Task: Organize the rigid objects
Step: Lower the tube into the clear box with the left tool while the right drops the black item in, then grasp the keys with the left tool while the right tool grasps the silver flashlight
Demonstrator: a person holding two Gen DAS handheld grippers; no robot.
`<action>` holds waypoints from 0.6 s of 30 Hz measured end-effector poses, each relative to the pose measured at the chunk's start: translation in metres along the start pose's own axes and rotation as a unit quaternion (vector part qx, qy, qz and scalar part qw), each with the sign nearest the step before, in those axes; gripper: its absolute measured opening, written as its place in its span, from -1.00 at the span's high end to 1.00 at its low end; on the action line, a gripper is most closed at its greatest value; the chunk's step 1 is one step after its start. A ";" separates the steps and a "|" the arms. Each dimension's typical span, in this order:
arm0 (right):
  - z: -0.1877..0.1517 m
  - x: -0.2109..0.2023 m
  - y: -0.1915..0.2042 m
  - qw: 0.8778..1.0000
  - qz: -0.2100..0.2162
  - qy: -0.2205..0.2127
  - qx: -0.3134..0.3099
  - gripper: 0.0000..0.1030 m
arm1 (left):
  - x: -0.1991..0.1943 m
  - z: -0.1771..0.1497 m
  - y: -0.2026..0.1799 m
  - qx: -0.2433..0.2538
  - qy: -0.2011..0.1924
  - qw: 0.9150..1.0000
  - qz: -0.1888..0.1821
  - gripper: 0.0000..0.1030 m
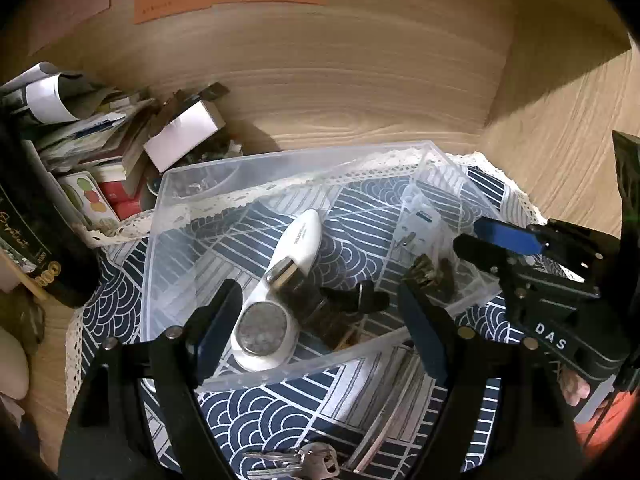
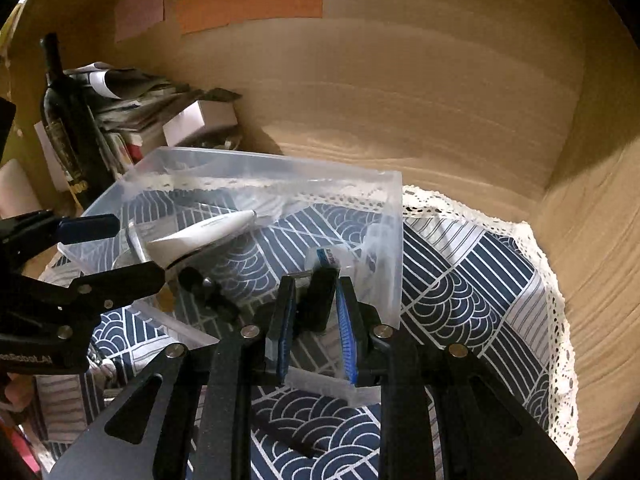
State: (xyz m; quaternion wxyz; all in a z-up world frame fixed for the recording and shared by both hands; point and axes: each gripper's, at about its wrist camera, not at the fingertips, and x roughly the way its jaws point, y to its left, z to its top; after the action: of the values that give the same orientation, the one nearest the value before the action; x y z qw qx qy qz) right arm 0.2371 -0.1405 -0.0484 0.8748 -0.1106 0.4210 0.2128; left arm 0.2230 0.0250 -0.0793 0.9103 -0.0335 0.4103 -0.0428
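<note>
A dark upright block (image 2: 318, 300) is bracketed by the right gripper (image 2: 316, 320) over the clear bin's (image 2: 396, 240) near-right corner; contact cannot be told. The left gripper (image 1: 316, 320) is held wide apart.

**A lived-in corner of a home**

The table (image 2: 460, 264) wears a navy-and-white patterned cloth with a lace edge, set into a corner of wood-grain walls. Coloured paper notes (image 2: 248, 0) are stuck on the far wall. At far left stand a dark wine bottle (image 2: 68, 120), a loose heap of papers and booklets (image 1: 84, 120), and a small white box (image 1: 184, 136). Keys (image 1: 304, 462) lie near.
</note>
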 end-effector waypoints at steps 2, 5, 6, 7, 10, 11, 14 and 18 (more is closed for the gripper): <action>0.000 -0.004 0.001 1.000 0.000 -0.006 0.001 0.38 | -0.003 0.000 -0.001 0.003 -0.004 1.000 0.001 -0.56; 0.003 -0.014 0.003 1.000 0.004 -0.019 0.000 0.25 | -0.015 0.000 0.000 0.006 -0.015 1.000 0.003 -0.60; 0.004 -0.020 0.004 1.000 0.006 -0.025 0.000 0.17 | -0.021 0.000 0.001 0.006 -0.021 1.000 0.002 -0.63; 0.005 -0.023 0.005 1.000 0.007 -0.030 0.000 0.13 | -0.025 0.000 0.001 0.006 -0.025 1.000 0.002 -0.65; 0.007 -0.038 0.010 0.999 0.011 -0.048 -0.003 -0.02 | -0.046 -0.003 0.005 0.005 -0.045 0.999 0.006 -0.80; 0.007 -0.042 0.012 0.999 0.012 -0.052 -0.004 -0.06 | -0.052 -0.004 0.006 0.005 -0.050 0.999 0.009 -0.85; 0.006 -0.054 0.018 0.998 0.020 -0.062 -0.008 -0.10 | -0.068 -0.011 0.012 0.001 -0.059 0.998 0.018 -0.89; -0.002 -0.062 0.031 0.997 0.032 -0.064 -0.012 -0.14 | -0.078 -0.028 0.023 -0.003 -0.055 0.998 0.027 -0.89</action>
State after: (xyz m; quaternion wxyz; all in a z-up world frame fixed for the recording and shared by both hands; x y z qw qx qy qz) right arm 0.1869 -0.1316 -0.0017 0.8911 -0.0935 0.3650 0.2528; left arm 0.1520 0.0551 -0.0417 0.9321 -0.0275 0.3608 -0.0147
